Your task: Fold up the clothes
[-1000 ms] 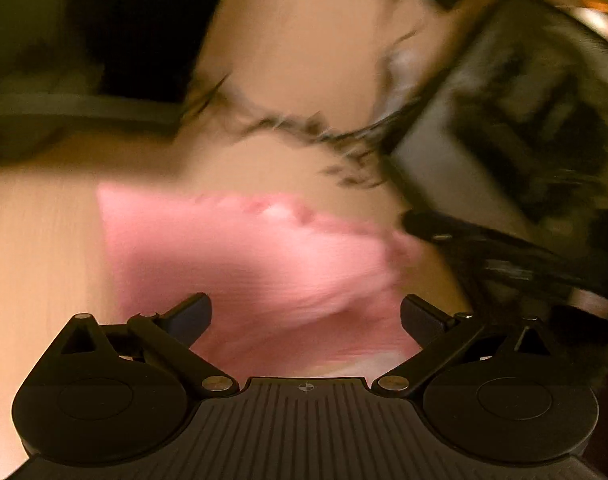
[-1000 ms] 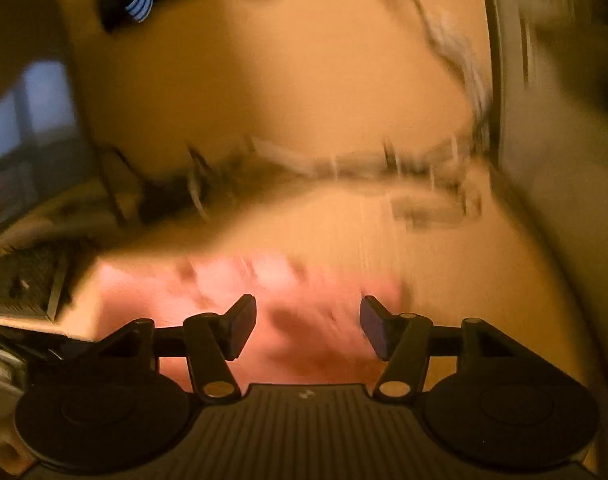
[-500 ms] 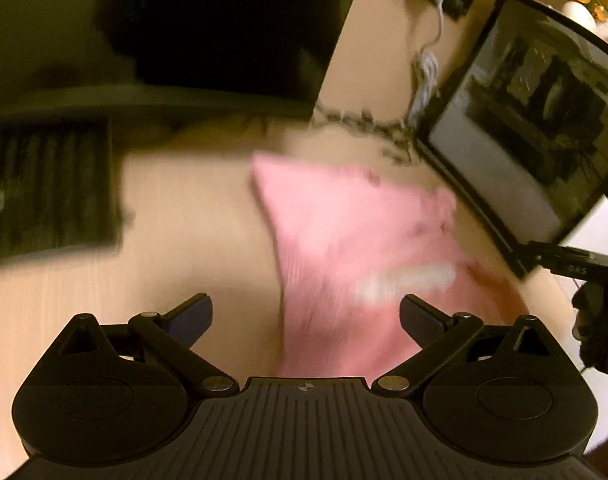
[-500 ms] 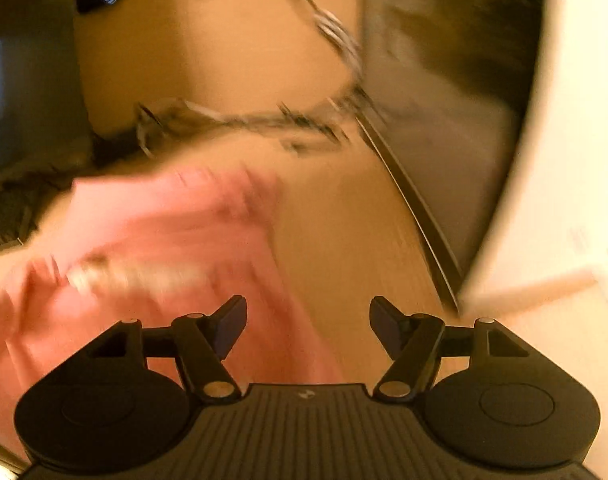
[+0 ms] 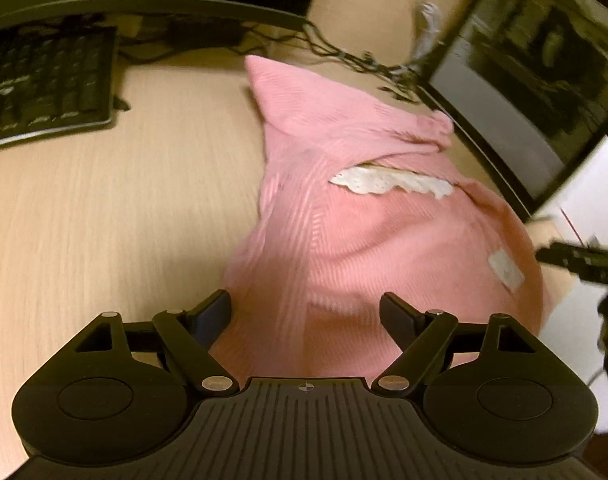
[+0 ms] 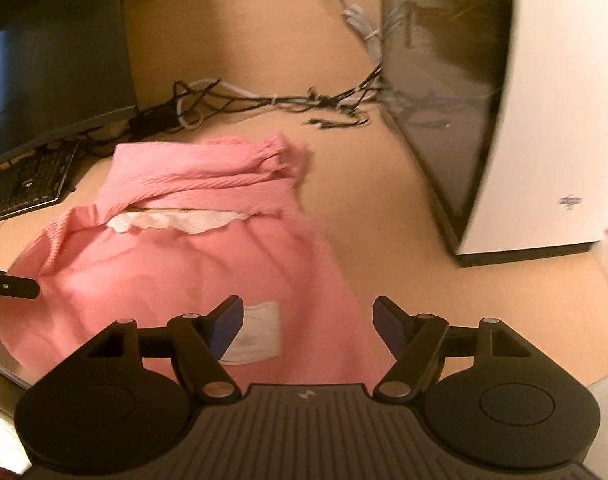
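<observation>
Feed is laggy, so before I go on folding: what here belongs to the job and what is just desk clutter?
Job:
pink sweater, white lace trim showing
left gripper, open
right gripper, open

Clutter:
keyboard
cable tangle
monitor
dark-panelled white case

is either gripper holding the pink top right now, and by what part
Nothing is held: left gripper and right gripper are open over the pink top.

Pink ribbed sweater (image 5: 344, 232) lies rumpled on the desk, lace trim showing.
</observation>
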Available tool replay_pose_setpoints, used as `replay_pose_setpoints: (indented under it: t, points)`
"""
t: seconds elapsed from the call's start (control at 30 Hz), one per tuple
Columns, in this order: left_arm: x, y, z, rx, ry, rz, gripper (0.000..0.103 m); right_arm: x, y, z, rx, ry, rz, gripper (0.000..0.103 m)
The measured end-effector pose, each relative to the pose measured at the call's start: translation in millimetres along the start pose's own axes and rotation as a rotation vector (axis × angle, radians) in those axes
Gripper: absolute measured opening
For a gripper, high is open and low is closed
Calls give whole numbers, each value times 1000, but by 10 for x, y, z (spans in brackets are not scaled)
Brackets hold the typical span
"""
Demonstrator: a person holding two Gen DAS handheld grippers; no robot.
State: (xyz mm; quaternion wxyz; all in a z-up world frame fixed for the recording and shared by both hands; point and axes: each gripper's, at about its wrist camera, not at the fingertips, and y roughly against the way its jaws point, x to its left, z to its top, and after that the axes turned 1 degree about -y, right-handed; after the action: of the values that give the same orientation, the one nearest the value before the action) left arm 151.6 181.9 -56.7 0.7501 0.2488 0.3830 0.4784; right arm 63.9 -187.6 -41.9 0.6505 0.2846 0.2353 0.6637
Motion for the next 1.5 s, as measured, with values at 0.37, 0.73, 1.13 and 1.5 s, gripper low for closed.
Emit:
replay_pose_setpoints:
  t: [0.37,0.73,1.13,1.5]
  points:
    - [-438,201,130,-115,-31,58,83,685,-703,651,-110,218,150,60]
    - [-75,603,-201,-110,129,160,95,1406,-1846,961,-32,269,144,68]
    - [59,223,216,-117,-71,124,99,682,-942,775,-44,161,157,68]
    - [86,-123,246,74,-138,39,68,-284,-265,-21,59,-60,9,69]
